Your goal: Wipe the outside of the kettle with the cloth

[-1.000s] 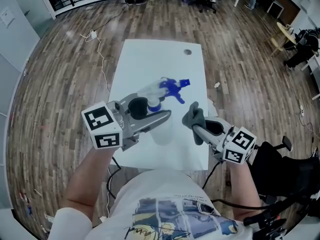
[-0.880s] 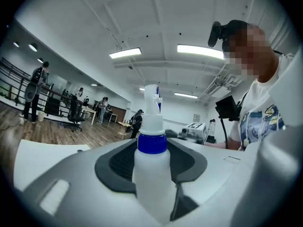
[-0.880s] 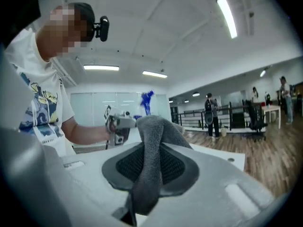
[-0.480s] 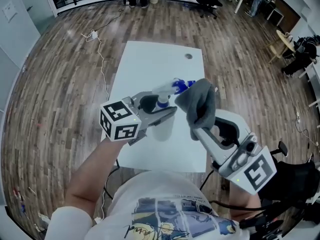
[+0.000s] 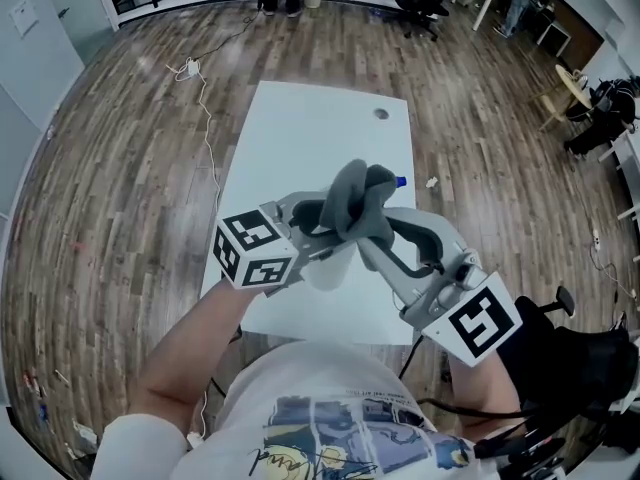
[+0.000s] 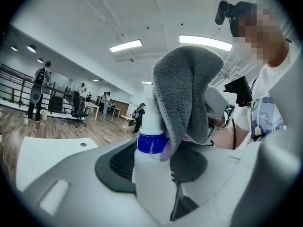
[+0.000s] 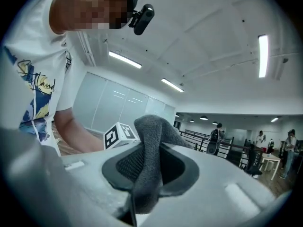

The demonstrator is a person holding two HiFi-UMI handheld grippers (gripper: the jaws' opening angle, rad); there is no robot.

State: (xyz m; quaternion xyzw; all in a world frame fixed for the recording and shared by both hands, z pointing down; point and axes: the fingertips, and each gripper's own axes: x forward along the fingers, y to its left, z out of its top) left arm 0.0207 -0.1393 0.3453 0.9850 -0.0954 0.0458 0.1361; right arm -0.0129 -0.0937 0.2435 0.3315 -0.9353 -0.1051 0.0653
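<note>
The grey cloth [image 5: 356, 200] is pinched in the right claw [image 5: 372, 236], which is clenched on it. In the right gripper view a fold of it stands up between the two dark pads, and the rest hangs down over the front of the jaws. The bunched free end sits just ahead of that claw's tips and is draped over the head of a spray bottle [image 6: 152, 174]. No kettle shows in any view.

The left claw [image 5: 322, 230] is clenched on the bottle's pale, translucent body, with one pad on either side of it. The bottle stands upright between the jaws, and its blue collar [image 6: 151, 143] rises just above them. The cloth covers the head from the top and down the side nearer the right claw, reaching the collar. In the head view a small blue tip of the nozzle [image 5: 399, 180] pokes out beyond the cloth, on the far side from both claws.

The two claws meet tip to tip, the left reaching in from the left and the right from the lower right, and both are held up off the white tabletop [image 5: 300, 128]. Beyond the claws, at the tabletop's far end, is a small round hole [image 5: 381, 114]. A wooden floor [image 5: 120, 168] surrounds the tabletop, and people and chairs stand in the distance.
</note>
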